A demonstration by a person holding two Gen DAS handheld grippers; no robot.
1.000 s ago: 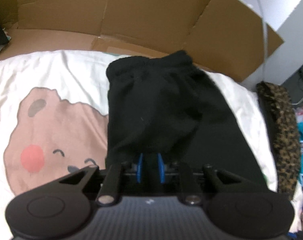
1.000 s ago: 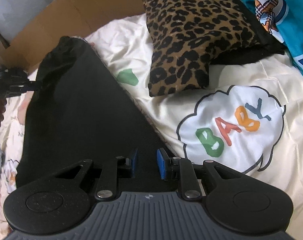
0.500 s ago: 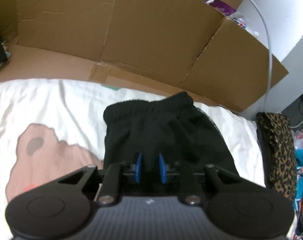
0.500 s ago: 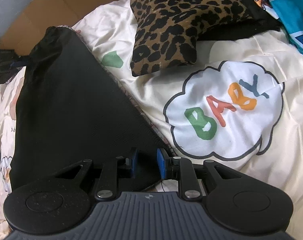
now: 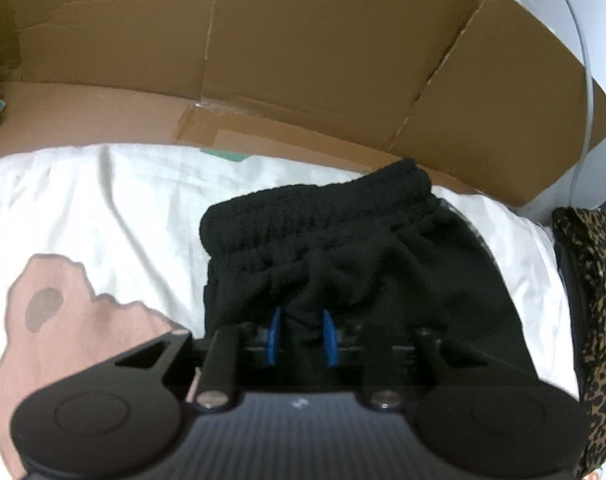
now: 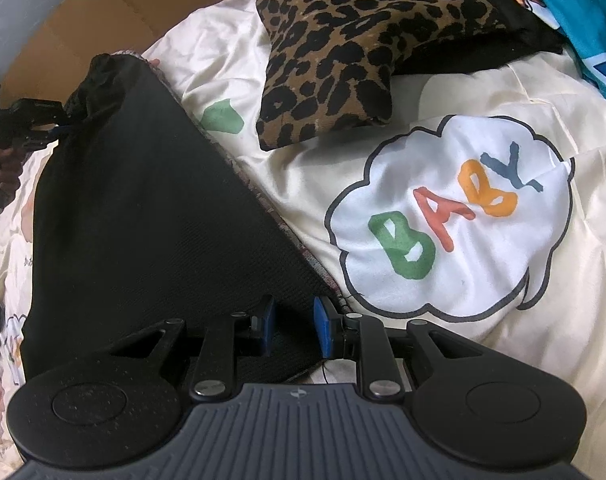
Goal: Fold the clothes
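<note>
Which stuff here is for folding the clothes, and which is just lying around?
For the job:
black knit garment with ribbed waistband
left gripper, jaws opening, fabric between them
right gripper, at the garment's corner

Lying about:
leopard-print cushion
brown cardboard panels
turquoise printed cloth

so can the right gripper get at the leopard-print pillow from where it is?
Probably yes. The right gripper has black garment fabric between its pads, so it must let go first; then only bare cream bedsheet lies between it and the leopard-print pillow.
</note>
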